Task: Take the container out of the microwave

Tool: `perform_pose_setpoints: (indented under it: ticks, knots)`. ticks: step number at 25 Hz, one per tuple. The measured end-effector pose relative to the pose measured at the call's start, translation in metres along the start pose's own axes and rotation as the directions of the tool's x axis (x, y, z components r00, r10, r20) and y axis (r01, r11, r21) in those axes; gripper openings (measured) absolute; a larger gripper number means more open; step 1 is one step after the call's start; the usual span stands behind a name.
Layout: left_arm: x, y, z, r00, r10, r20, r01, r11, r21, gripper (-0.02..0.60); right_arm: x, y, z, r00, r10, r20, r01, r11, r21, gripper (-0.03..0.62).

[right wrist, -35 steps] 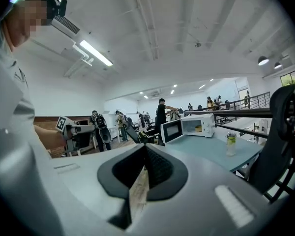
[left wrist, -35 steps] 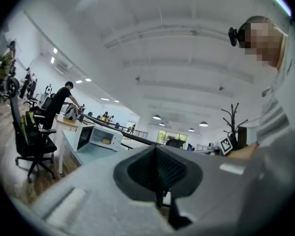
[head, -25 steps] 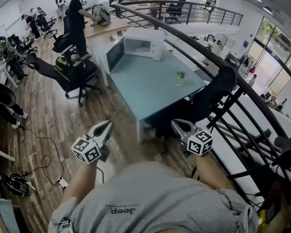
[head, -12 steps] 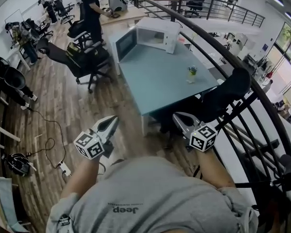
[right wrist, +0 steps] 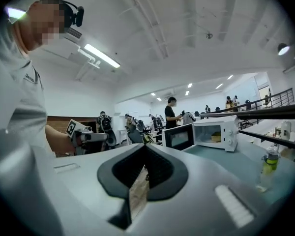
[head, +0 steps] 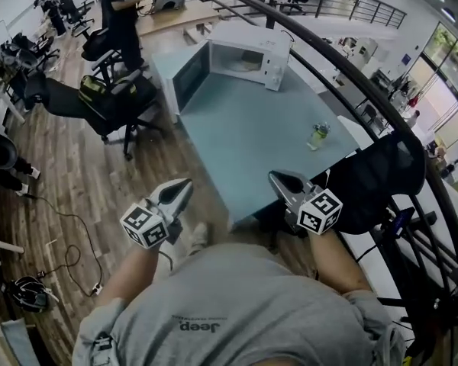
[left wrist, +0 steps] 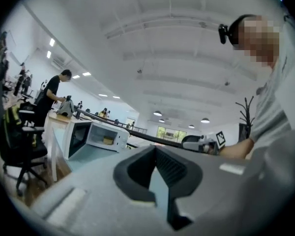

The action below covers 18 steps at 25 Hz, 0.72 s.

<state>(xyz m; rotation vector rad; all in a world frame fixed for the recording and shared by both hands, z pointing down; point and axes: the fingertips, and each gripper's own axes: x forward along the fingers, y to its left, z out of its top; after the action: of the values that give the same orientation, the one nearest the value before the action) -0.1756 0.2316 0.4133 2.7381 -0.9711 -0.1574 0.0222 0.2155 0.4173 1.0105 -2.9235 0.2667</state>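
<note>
Head view looks down on a person in a grey shirt who stands just short of a pale blue-green table [head: 244, 139], with a grey 2-jaw gripper in each hand. The left gripper [head: 182, 186] and the right gripper [head: 279, 178] are both held low in front of the body. Their jaws are pressed together on nothing (each gripper's own view shows the tips meeting, with only tabletop or floor behind).

By this reading the task has barely begun. The white box-shaped microwave oven [head: 252, 48] sits at the table's far end, well apart from both grippers. Its dark-glass door [head: 191, 78] is already swung open, and the small yellowish container [right wrist: 217, 137] rests untouched inside. The approach, the grasp and the lift out are all left to do.

1 small green-topped bottle [head: 317, 136] stands near the table's right edge. Around the table are a wood-plank floor [head: 76, 189], black office chairs [head: 99, 97] and a curved black railing [head: 343, 67]. A person in black [head: 118, 6] stands at a desk beyond.
</note>
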Motion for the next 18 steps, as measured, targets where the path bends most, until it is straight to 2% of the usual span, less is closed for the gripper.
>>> perform_pose_setpoints:
  ticks: [5,7,10,14,18]
  knots:
    - [0.083,0.135,0.048,0.989,-0.129,-0.066,0.129,0.992,-0.004,0.016,0.122,-0.086,0.021,0.995,-0.095,-0.021,0.097,0.993,0.068,0.003]
    - [0.113,0.179,0.066,0.981,-0.173,-0.085,0.174,0.985,0.000,0.017,0.157,-0.121,0.031,0.990,-0.139,-0.027,0.140,0.986,0.086,0.003]
    - [0.155,0.232,0.073,0.970,-0.224,-0.099,0.224,0.975,-0.012,0.016,0.190,-0.166,0.034,0.978,-0.203,-0.039,0.206,0.973,0.101,0.003]
    - [0.205,0.269,0.080,0.954,-0.281,-0.103,0.278,0.960,-0.042,0.016,0.209,-0.214,0.039,0.961,-0.271,-0.062,0.276,0.954,0.118,0.003]
    - [0.250,0.274,0.080,0.938,-0.329,-0.109,0.325,0.944,-0.055,0.016,0.202,-0.245,0.047,0.947,-0.312,-0.081,0.320,0.940,0.115,0.003]
